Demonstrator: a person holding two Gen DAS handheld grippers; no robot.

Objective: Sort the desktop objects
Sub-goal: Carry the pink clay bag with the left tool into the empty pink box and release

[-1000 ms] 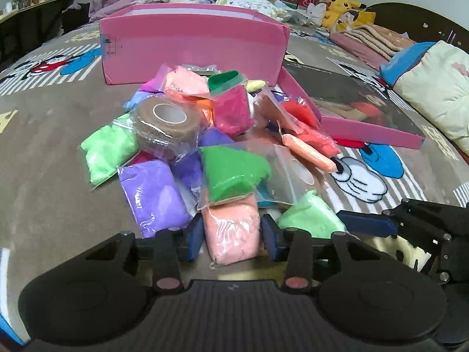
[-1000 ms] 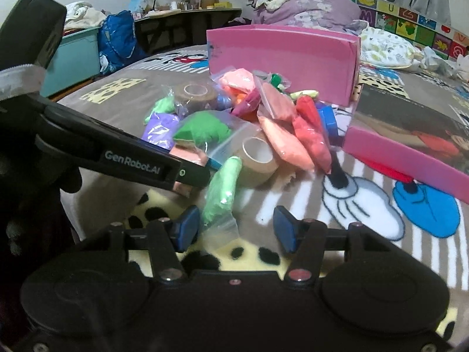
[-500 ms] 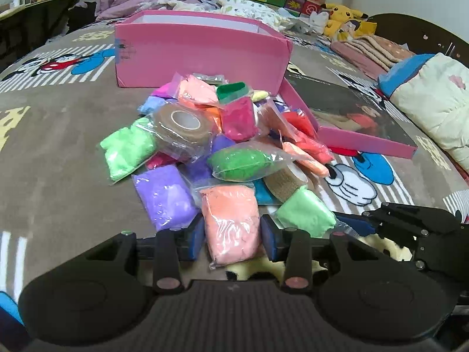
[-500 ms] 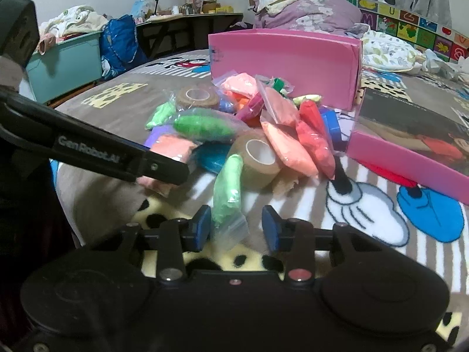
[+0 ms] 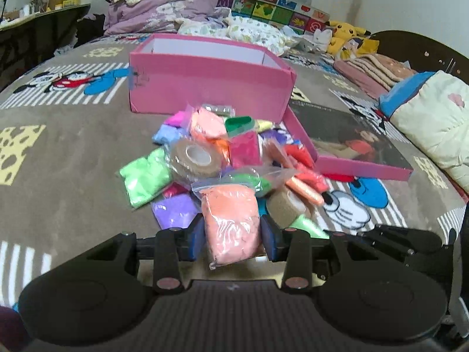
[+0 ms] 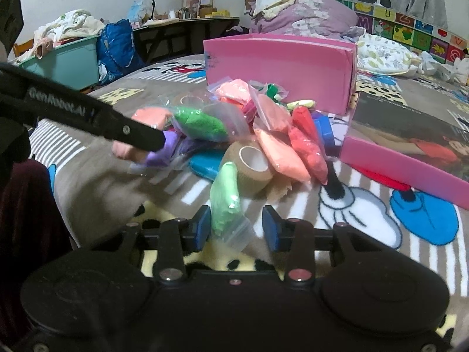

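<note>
A heap of coloured clay bags and two brown tape rolls (image 5: 195, 158) lies on the bed in front of an open pink box (image 5: 211, 79). My left gripper (image 5: 233, 233) is shut on a peach clay bag (image 5: 231, 223) and holds it lifted above the heap; it also shows in the right wrist view (image 6: 152, 116). My right gripper (image 6: 236, 228) is open around a light green clay bag (image 6: 225, 196) that rests on the blanket, the pads (image 6: 202, 227) apart from the bag's sides.
The pink box lid (image 5: 351, 143) lies face up to the right of the heap. A brown tape roll (image 6: 252, 165) stands just beyond the green bag. Pillows (image 5: 433, 123) and folded blankets sit at the right; a teal bin (image 6: 70, 61) stands off the bed.
My left gripper has lifted the peach bag up off the heap and drawn back. My right gripper has stayed around the light green bag, its pads a little wider apart than half a second ago.
</note>
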